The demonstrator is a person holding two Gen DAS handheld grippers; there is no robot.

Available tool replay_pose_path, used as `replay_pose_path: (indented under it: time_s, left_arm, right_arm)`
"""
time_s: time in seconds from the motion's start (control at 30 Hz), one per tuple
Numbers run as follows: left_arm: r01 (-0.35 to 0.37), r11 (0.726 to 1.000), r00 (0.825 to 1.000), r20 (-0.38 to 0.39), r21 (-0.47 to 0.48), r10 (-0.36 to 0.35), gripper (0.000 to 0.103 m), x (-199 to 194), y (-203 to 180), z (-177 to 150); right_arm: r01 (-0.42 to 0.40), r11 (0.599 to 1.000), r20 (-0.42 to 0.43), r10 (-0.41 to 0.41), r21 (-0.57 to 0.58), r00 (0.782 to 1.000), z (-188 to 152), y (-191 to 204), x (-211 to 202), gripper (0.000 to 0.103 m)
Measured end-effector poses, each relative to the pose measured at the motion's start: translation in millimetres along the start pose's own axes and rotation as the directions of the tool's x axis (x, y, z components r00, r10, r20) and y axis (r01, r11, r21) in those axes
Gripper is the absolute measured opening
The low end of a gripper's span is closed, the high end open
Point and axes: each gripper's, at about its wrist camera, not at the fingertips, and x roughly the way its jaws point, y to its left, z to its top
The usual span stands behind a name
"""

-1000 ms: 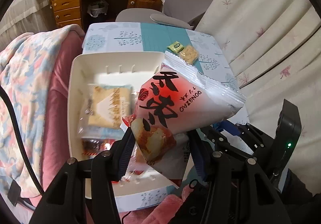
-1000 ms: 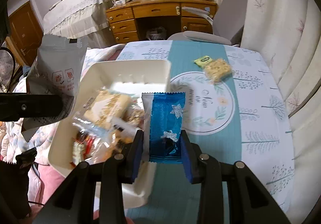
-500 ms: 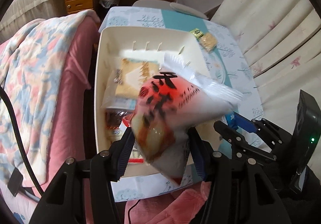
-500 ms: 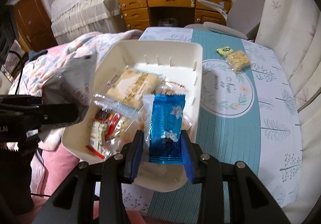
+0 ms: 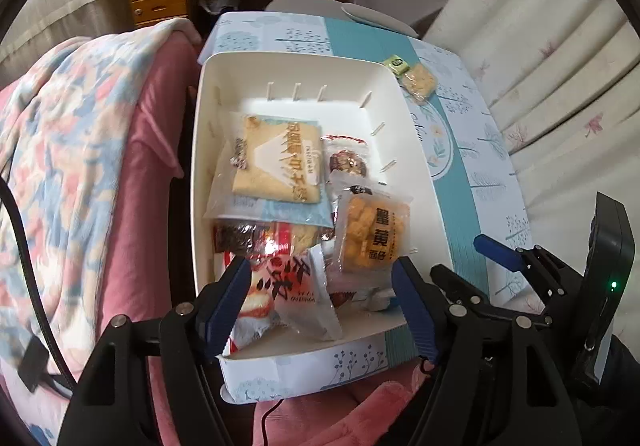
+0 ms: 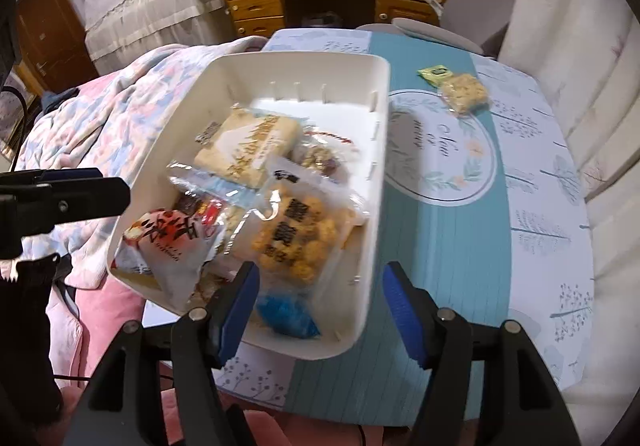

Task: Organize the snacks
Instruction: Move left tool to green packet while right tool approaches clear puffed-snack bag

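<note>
My counter (image 6: 460,246) carries the white bin (image 5: 420,182) at its left edge. Inside lie a large tan cracker pack (image 5: 280,162), an orange snack bag (image 5: 372,234), the red-and-white pack (image 5: 288,286) and the blue packet (image 6: 286,312) near the front wall. My left tool (image 5: 320,298) and right tool (image 6: 318,302) both stand spread apart, holding nothing. Two small snacks (image 6: 460,90) wait on the counter, well apart from the bin.

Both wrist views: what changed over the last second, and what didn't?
Both grippers let go. The left gripper opened, and its red-and-white snack bag now lies in the white plastic bin. The right gripper opened, dropping the blue foil packet into the bin. The green packet and clear-wrapped cracker stayed on the tablecloth.
</note>
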Motion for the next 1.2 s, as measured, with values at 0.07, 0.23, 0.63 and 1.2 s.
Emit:
replay_pose_path:
  time_s: [0.07,0.23,0.63,1.2]
  left_arm:
    - [0.004,1.0,1.0,-0.004,0.024,-0.004,0.078,1,-3,8]
    - [0.001,0.994,1.0,-0.001,0.114,-0.001,0.078,-5,-21,35]
    - [-0.08,0.96,0.997,0.028,0.269,0.075,0.08,-14,-84,118]
    - [-0.257,0.889,0.963,0.025,0.379,0.268,0.085,82,-152,256]
  right_arm:
    - [0.011,1.0,0.002,-0.011,0.019,1.0,1,-7,-1,0.065]
    - [0.018,0.998,0.007,-0.018,0.063,1.0,5,-28,-4,0.065]
    - [-0.001,0.984,0.004,0.0,0.176,1.0,46,-105,-7,0.074]
    - [-0.096,0.916,-0.062,0.13,0.39,0.99,155,-209,40,0.074]
